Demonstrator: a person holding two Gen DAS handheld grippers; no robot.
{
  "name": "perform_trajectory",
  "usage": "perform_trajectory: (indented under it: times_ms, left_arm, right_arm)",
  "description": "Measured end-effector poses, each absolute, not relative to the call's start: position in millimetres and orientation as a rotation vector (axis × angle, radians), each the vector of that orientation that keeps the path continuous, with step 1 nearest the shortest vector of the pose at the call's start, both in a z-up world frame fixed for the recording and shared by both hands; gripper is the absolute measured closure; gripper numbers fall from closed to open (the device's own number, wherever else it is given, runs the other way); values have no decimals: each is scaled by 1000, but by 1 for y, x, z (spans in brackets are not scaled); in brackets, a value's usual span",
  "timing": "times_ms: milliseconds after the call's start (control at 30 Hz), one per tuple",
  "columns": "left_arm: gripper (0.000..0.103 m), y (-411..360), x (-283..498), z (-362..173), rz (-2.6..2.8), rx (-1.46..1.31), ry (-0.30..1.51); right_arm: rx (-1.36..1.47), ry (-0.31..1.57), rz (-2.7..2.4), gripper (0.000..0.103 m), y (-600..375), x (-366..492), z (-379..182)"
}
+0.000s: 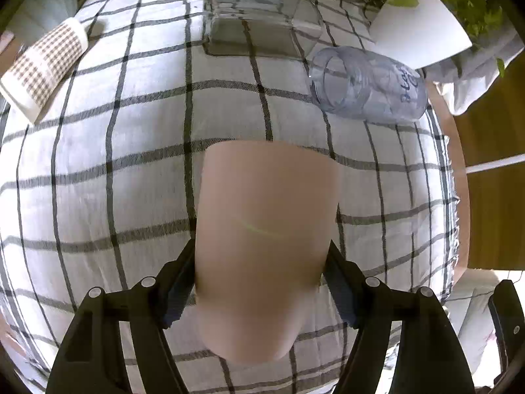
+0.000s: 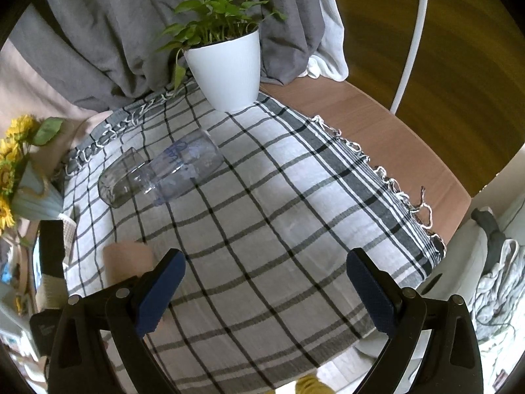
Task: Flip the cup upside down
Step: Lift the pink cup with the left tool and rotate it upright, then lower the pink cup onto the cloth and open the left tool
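Observation:
My left gripper (image 1: 261, 272) is shut on a plain tan cup (image 1: 265, 229), its pads pressing the cup's two sides above the checked tablecloth (image 1: 131, 164). The cup's flat end points away from me. The same cup shows at the left of the right wrist view (image 2: 126, 259), partly hidden behind my right gripper's left finger. My right gripper (image 2: 265, 282) is open and empty over the cloth's near part.
A clear bottle with blue writing (image 1: 367, 82) (image 2: 183, 167) lies on its side. A clear glass (image 1: 259, 23) (image 2: 115, 180) lies beside it. A checked paper cup (image 1: 42, 65) lies far left. A white plant pot (image 2: 226, 69) stands at the back. Sunflowers (image 2: 13, 170) are at the left.

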State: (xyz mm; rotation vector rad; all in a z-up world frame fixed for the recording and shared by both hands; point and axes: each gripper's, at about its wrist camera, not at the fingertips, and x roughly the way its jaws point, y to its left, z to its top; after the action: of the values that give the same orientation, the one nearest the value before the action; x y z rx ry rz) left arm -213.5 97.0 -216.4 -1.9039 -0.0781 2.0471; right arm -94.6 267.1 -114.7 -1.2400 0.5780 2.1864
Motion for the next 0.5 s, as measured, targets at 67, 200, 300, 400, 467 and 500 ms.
perform_trajectory:
  times_ms: [67,200,300,400,467,500]
  left_arm:
    - [31,98,-216,-217,2050,-1891,-55]
    - [30,98,-219,-218,2039,-1895,-43]
    - [25,97,-218,-218,2025,-1899,-42]
    - [19,96,-213,-211,2020,-1880,-50]
    - [17,95,-208,-205,2021,-1868,-52]
    - [16,94,-206,-202,2022,-1866,-54]
  right_arm:
    - [-1244,580,2178,4,267,-97,-117]
    - [-1246,575,2165,4,267,-98,-118]
    - [-1248,571,2162,4,265,-99,-119]
    - [-1246,566,2166,4,265,-99,-118]
    - [-1247,555,2170,4,265,-98,-117]
    - [-1247,552,2174,4,265,-98,-117]
